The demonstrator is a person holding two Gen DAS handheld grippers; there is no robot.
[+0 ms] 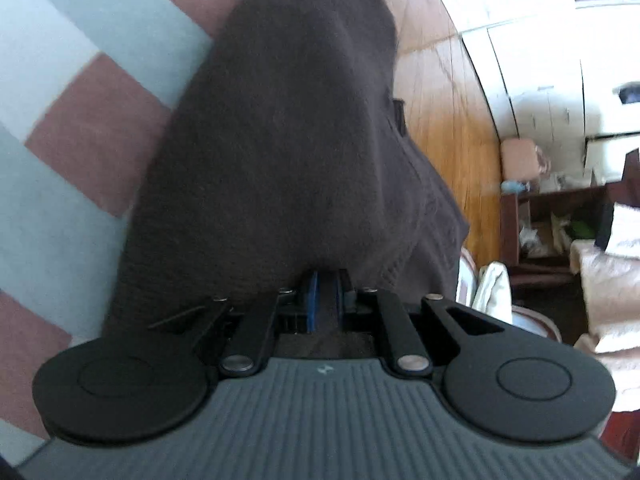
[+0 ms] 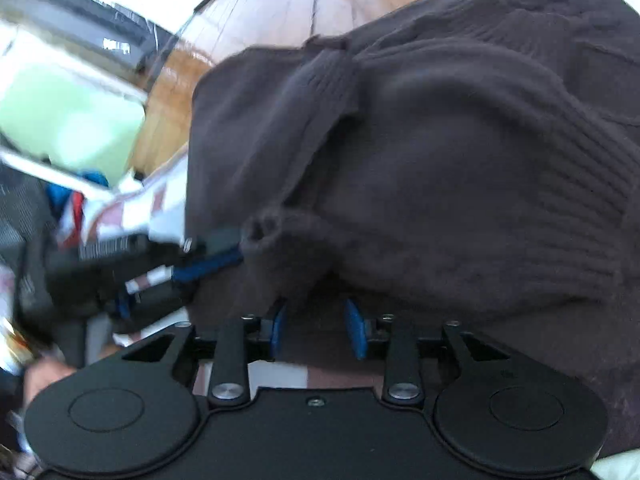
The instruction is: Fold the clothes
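My left tongs (image 1: 325, 300) are pinched together on a fold of the sweater (image 1: 280, 140), a dark brown knit. The blue pads (image 1: 313, 300) sit nearly touching, with a thin strip of the cloth between them. From that grip the sweater rises straight ahead of the left tongs and fills the middle of their view. To the left of it lies a striped cover (image 1: 72, 128) in pale blue and dull pink. To the right is a wooden floor (image 1: 448, 120), and beyond it white cupboards (image 1: 540, 72) and a low dark shelf (image 1: 552, 220) with clutter in it.

My right tongs (image 2: 318, 328) stand apart, blue pads (image 2: 356, 328) spread, and the sweater (image 2: 440, 160) hangs bunched in the gap and just ahead of them. I cannot tell whether either pad presses on the cloth; they do not clamp it. The knit spreads ahead and to the right of these tongs, with a ribbed hem (image 2: 580, 200) on the right and a ribbed band (image 2: 320, 80) further ahead. To the left of the right tongs, the left tongs (image 2: 212, 262) show blurred, their blue tips going into a rolled edge of the sweater. Behind them is a blurred hint of the striped cover (image 2: 160, 196), then wooden floor (image 2: 172, 92) and a bright window (image 2: 68, 120).
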